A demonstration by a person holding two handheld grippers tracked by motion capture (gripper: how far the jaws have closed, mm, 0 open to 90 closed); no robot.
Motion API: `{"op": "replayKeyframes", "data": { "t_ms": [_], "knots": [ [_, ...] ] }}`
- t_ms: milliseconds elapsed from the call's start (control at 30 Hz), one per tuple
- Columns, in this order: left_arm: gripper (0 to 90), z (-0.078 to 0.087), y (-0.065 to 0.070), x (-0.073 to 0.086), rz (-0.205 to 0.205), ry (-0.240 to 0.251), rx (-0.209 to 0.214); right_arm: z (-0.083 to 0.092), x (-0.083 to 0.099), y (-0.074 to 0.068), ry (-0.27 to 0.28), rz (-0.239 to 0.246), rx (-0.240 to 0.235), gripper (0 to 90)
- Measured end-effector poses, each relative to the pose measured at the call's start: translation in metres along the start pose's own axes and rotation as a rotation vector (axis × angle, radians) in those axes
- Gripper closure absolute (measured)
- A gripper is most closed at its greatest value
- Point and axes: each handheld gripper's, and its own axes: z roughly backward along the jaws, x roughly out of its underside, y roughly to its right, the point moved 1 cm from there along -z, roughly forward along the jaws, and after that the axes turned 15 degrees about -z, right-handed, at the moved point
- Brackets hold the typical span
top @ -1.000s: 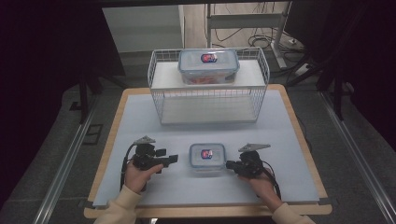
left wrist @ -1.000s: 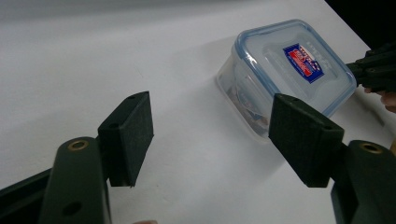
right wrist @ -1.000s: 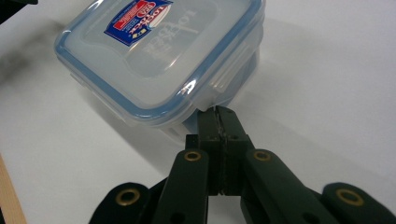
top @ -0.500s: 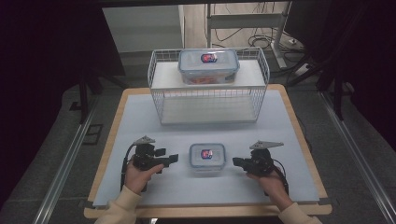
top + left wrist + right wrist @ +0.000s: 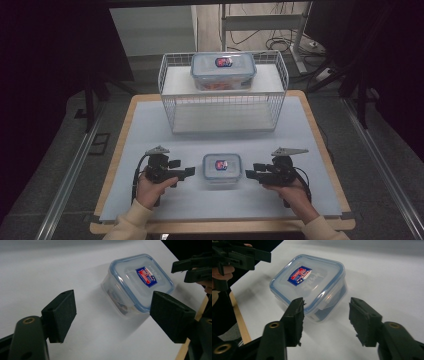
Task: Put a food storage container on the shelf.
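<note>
The left gripper [image 5: 189,172] is hovering with its jaws spread, having just been opening, nothing between them. The small lidded food container [image 5: 222,168] is sitting on the table mat [image 5: 150,125] between both grippers, touching neither. The right gripper [image 5: 250,174] is likewise holding its just-opened jaws apart, empty.

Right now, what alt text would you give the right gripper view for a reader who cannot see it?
A small clear plastic container with a blue-rimmed lid and a red-and-blue label sits on the white table surface, just ahead of the right gripper, whose open black jaws have just been opening with nothing between them. The left gripper shows at the upper left.
</note>
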Motion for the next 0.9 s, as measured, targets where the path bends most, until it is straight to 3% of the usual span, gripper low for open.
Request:
{"op": "replayKeyframes", "data": {
  "t_ms": [400, 733, 900],
  "knots": [
    [19.6, -0.017, 0.005, -0.003, 0.015, -0.027, 0.054, -0.015, -0.007, -0.003, -0.046, -0.036, -0.031, 32.0],
    [20.9, -0.044, 0.002, -0.009, 0.083, -0.045, 0.139, -0.034, -0.015, 0.005, -0.077, -0.125, -0.071, 30.3],
    [23.2, -0.056, 0.001, -0.011, 0.126, -0.056, 0.195, -0.042, -0.017, 0.004, -0.099, -0.129, -0.071, 30.2]
  ]
}}
